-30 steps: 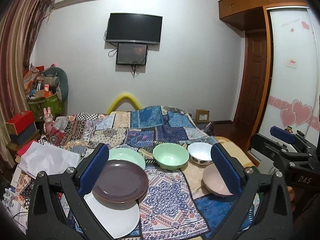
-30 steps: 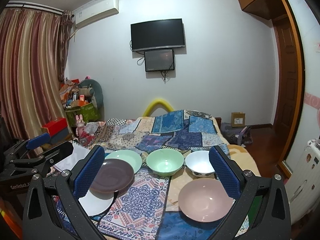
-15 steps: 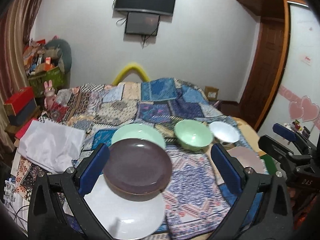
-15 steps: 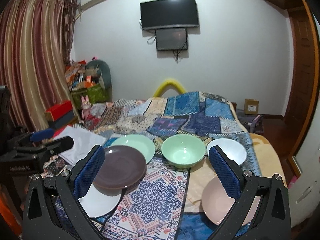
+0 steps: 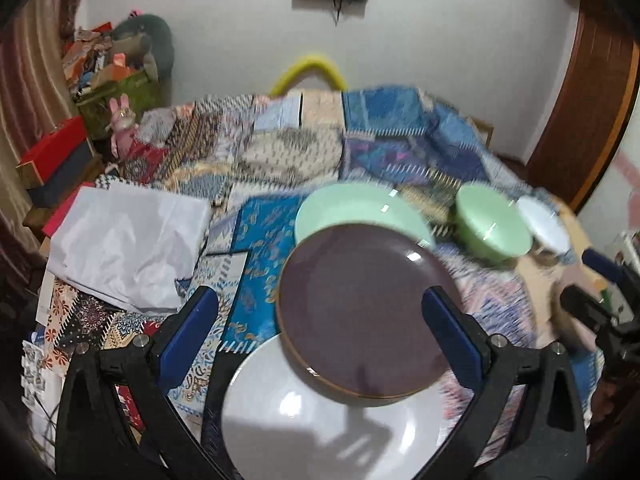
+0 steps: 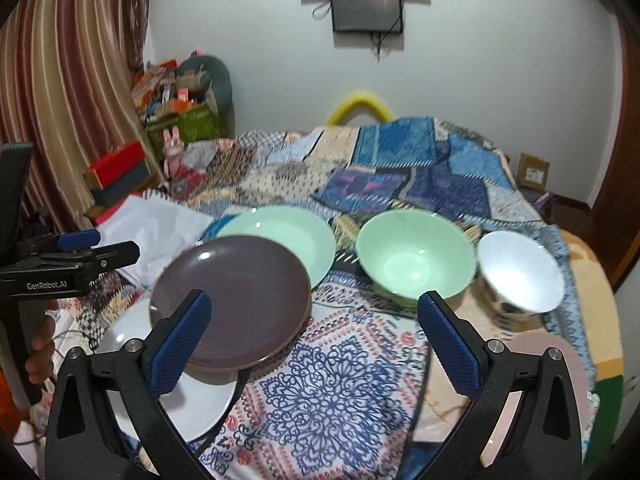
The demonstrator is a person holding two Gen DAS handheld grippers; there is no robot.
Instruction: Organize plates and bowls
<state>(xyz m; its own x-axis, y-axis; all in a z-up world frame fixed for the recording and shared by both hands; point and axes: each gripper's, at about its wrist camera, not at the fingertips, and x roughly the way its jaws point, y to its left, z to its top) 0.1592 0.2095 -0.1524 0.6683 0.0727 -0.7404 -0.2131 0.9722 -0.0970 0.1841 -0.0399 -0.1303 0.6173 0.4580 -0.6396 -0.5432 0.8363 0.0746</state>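
A dark purple plate (image 5: 364, 312) lies over a white plate (image 5: 320, 428), with a pale green plate (image 5: 352, 208) behind it. A green bowl (image 5: 492, 222) and a white bowl (image 5: 544, 224) stand to the right. My left gripper (image 5: 324, 340) is open above the purple plate. In the right wrist view I see the purple plate (image 6: 232, 300), white plate (image 6: 200, 404), green plate (image 6: 288, 236), green bowl (image 6: 416, 256), white bowl (image 6: 520, 272) and a pink plate (image 6: 540, 356). My right gripper (image 6: 316, 344) is open above the cloth, empty.
The dishes rest on a patchwork cloth (image 6: 340, 380) over a bed. A white paper sheet (image 5: 128, 240) lies at the left. Boxes and clutter (image 6: 120, 172) stand by the curtain. The left gripper (image 6: 76, 264) shows at the left of the right wrist view.
Both grippers have tilted down and moved closer to the dishes. The left one has come over the purple plate. Both jaws stay open.
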